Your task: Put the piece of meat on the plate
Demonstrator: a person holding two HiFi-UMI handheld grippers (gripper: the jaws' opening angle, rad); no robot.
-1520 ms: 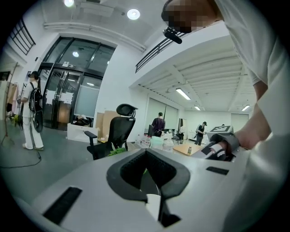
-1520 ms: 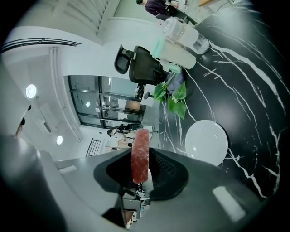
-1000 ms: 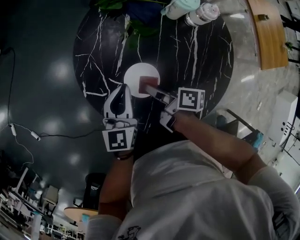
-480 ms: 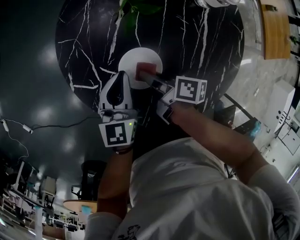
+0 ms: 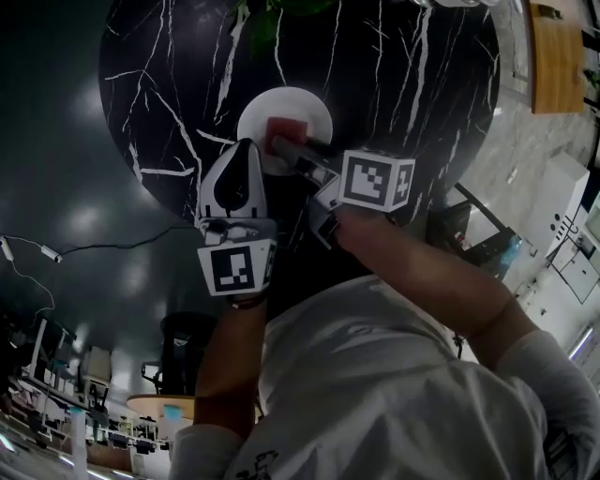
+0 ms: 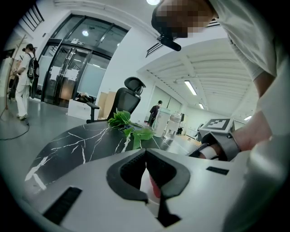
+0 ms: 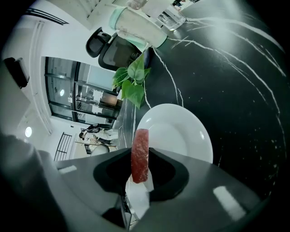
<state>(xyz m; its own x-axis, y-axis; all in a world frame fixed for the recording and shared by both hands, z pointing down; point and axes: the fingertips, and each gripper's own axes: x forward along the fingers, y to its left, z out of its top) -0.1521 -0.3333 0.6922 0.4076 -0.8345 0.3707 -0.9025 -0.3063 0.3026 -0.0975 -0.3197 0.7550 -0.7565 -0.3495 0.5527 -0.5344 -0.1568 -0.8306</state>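
Note:
A white plate [image 5: 305, 103] sits near the middle of a round black marble table [image 5: 394, 84]. My right gripper [image 5: 284, 146] is shut on a red piece of meat [image 5: 280, 130], which it holds on edge over the near part of the plate. In the right gripper view the meat [image 7: 140, 154] stands upright between the jaws, with the plate [image 7: 181, 131] just beyond. My left gripper [image 5: 247, 146] hovers at the plate's near left rim, its tips meeting with nothing held. Through its jaws [image 6: 146, 152] I glimpse the meat [image 6: 155, 190].
Green leaves [image 5: 272, 14] lie at the table's far edge, with a pale jug [image 7: 136, 22] and a clear bottle [image 6: 172, 127] beside them. An office chair [image 6: 127, 97] stands past the table. A wooden bench [image 5: 553, 47] is at far right, and a cable [image 5: 56, 248] on the floor at left.
Both grippers have sunk toward the table. The meat now hangs lower, over the plate's near half. The left gripper's tip has come closer to the plate rim.

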